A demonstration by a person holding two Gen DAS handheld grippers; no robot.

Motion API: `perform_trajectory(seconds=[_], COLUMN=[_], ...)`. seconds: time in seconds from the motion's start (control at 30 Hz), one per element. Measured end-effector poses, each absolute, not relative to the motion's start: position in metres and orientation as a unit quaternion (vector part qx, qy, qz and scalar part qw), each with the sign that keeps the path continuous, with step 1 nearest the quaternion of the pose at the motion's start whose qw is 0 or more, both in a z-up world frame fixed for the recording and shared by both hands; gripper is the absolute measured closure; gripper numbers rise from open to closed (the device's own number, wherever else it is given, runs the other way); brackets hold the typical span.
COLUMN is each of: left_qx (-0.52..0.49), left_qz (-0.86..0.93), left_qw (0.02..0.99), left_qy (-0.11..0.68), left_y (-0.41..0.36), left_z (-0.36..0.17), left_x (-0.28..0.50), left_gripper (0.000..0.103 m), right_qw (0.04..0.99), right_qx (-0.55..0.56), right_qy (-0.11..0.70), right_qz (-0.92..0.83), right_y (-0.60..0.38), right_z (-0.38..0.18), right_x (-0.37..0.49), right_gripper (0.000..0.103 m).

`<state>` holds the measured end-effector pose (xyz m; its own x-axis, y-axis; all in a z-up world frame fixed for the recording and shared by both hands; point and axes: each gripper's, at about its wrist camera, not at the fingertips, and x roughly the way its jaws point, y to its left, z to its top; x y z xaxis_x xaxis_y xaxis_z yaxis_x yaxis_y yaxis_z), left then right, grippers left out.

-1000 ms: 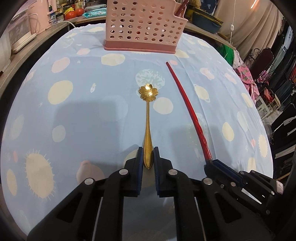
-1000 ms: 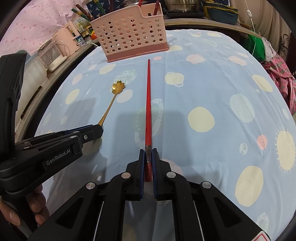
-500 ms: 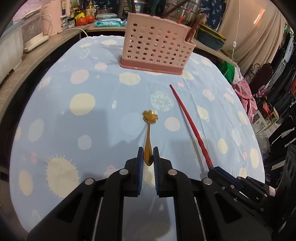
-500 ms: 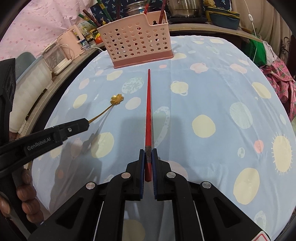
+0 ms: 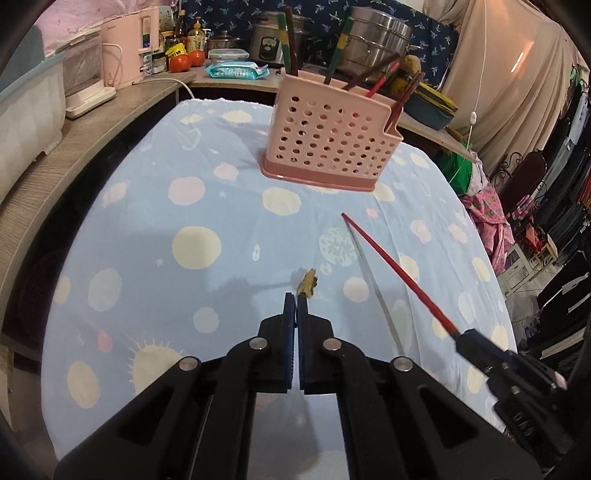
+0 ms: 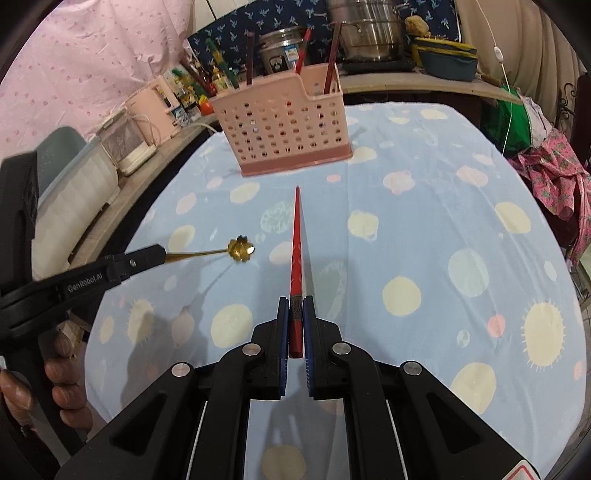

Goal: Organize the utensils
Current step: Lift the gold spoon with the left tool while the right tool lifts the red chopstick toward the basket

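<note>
My left gripper (image 5: 296,297) is shut on a gold spoon (image 5: 309,283) with a flower-shaped bowl and holds it above the cloth; it also shows in the right wrist view (image 6: 241,249), sticking out of the left gripper (image 6: 160,254). My right gripper (image 6: 296,302) is shut on a red chopstick (image 6: 296,236), lifted and pointing toward the pink perforated utensil basket (image 6: 284,129). The chopstick (image 5: 395,267) and the right gripper (image 5: 461,338) show at the right of the left wrist view. The basket (image 5: 334,136) holds several chopsticks and utensils.
The table carries a light blue cloth (image 5: 192,240) with pale dots. A wooden counter (image 5: 55,162) with appliances runs along the left and back. Pots (image 6: 365,33) stand behind the basket. Clothes and a chair (image 5: 524,184) are at the right.
Both grippers have risen off the cloth with their utensils. The spoon and the chopstick are lifted, and the basket now appears lower and fuller in both views.
</note>
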<state>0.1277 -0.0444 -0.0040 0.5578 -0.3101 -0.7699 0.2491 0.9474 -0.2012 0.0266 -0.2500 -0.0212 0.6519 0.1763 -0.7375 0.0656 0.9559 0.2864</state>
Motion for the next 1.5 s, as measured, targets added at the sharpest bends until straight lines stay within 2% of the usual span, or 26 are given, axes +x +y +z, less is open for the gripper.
perform_trajectory(seconds=[0.5,0.97,1.3,1.5], left_qx=[-0.028,0.018,0.04,0.038], left_qz=[-0.156,-0.175,-0.207,-0.226], left_qw=[0.899,0.921,0.906,0.9], left_qy=[0.408,0.349,0.367,0.371], left_y=[-0.036,-0.046,-0.068,-0.081], left_z=[0.044,0.105,0.087,0.085], left_x=[0.154,0.189,0.188,0.182], left_gripper=[0.102,0.102,0.102,0.102], right_qw=[0.938,0.96,0.966,0.965], right_qx=[0.161,0.154,0.17,0.169], right_qy=[0.304,0.233,0.191,0.192], right_qz=[0.032,0.027,0.032,0.049], right_y=[-0.28,-0.298,-0.301,-0.288], right_z=[0.074,0.136,0.167,0.166], right_x=[0.053,0.1,0.13,0.141], right_gripper=[0.096,0.096,0.096,0.096])
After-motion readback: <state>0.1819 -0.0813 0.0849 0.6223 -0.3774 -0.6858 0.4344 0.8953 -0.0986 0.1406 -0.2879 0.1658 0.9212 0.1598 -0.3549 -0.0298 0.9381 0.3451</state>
